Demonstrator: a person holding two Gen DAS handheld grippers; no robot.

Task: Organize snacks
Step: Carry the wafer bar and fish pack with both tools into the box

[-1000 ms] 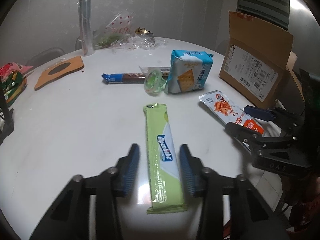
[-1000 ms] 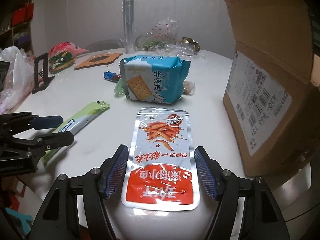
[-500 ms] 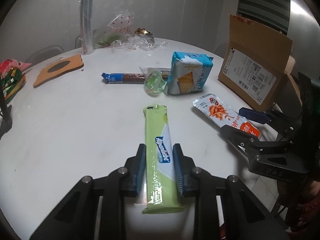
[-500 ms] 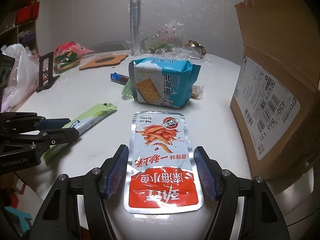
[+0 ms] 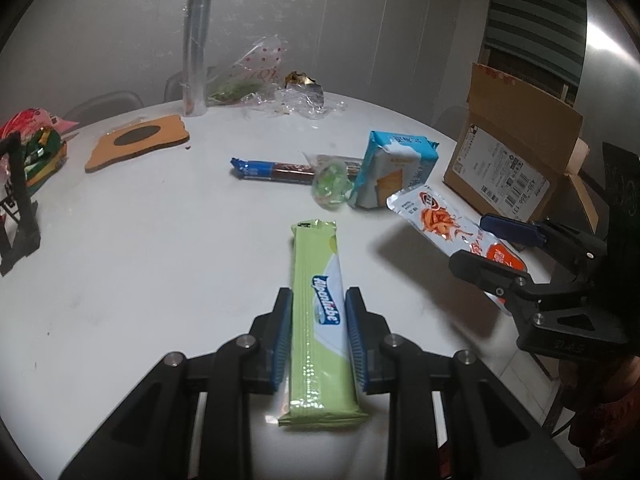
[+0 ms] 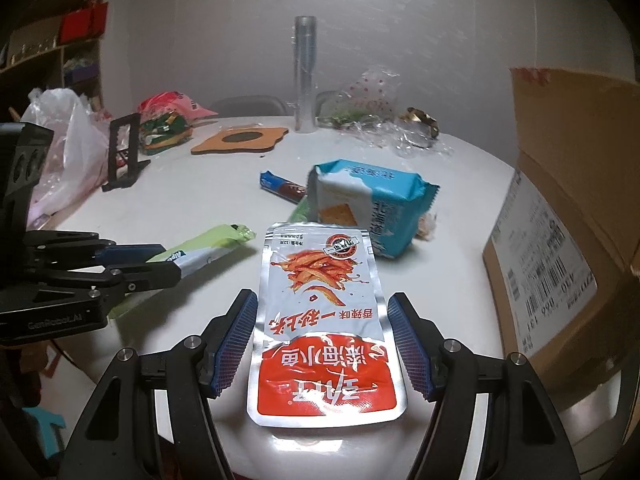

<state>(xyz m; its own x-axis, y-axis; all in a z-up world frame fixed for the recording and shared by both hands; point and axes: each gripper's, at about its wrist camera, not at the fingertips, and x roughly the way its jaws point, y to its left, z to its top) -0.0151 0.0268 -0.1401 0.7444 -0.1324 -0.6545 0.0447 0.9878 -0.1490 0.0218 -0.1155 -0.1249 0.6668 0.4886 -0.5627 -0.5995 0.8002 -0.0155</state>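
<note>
Left wrist view: the green wafer bar is clamped between the left gripper pads above the white table. In the right wrist view, the red-and-silver pouch is held by the right gripper, raised near the half-hidden blue cracker pack; the cardboard box is cut off at the frame edge.

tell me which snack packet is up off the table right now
The silver-and-red pouch, held by the right gripper: in the left wrist view it casts a shadow on the white table. Whether the green wafer bar is lifted is unclear; the others lie flat.
</note>
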